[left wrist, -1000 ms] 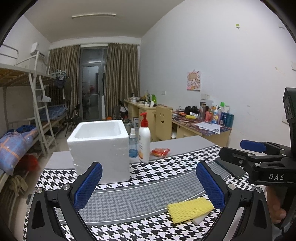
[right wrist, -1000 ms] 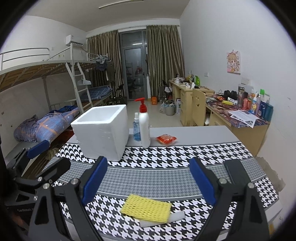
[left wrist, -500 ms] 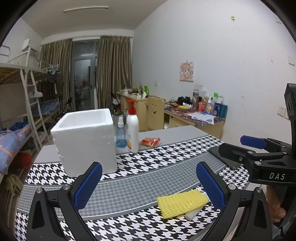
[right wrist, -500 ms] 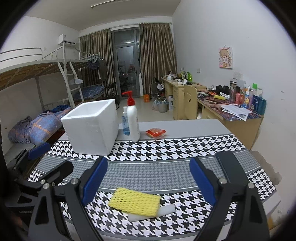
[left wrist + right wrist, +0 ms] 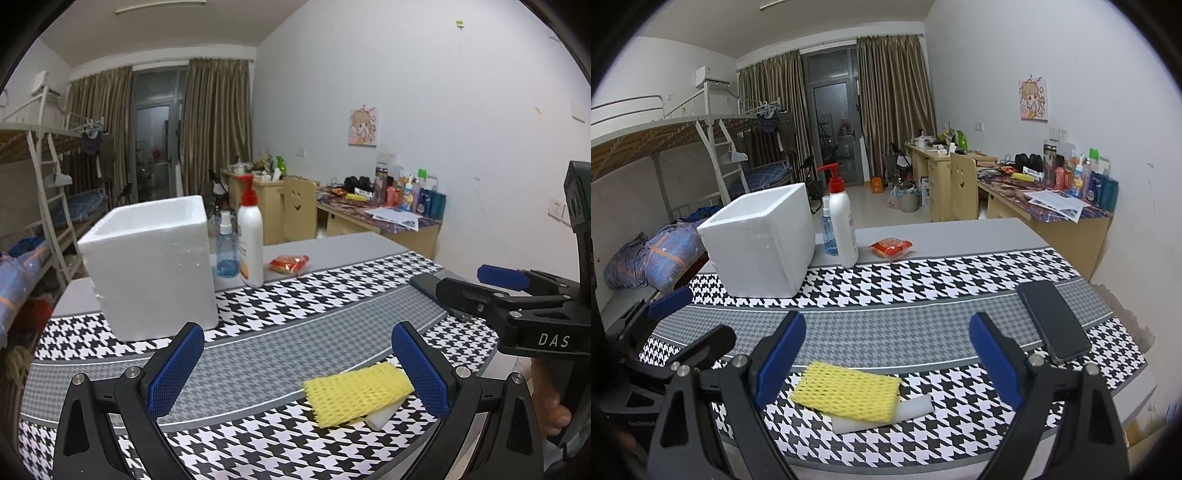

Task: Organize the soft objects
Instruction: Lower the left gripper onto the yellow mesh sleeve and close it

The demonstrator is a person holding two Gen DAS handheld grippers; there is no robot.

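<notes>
Hovering above the worktop, both pairs of tongs stand wide apart and hold nothing: the left tongs and the right tongs each have their blue pads spread well clear of anything. Taking the white foam box as the landmark, the yellow mesh sponge lies well in front of it, near the worktop's front edge, resting partly on top of a white foam strip that pokes out beneath it. A pump bottle and a small blue spray bottle stand just to the right of the box, with a red packet further right; a dark phone lies far off to the box's right.

Judging by its netted look, the sponge should be very light and squashy, so it will give under the pads and could slide off the strip below. Pinching it across its short width, near the middle, seems the safest hold, and a gentle close ought to be enough
</notes>
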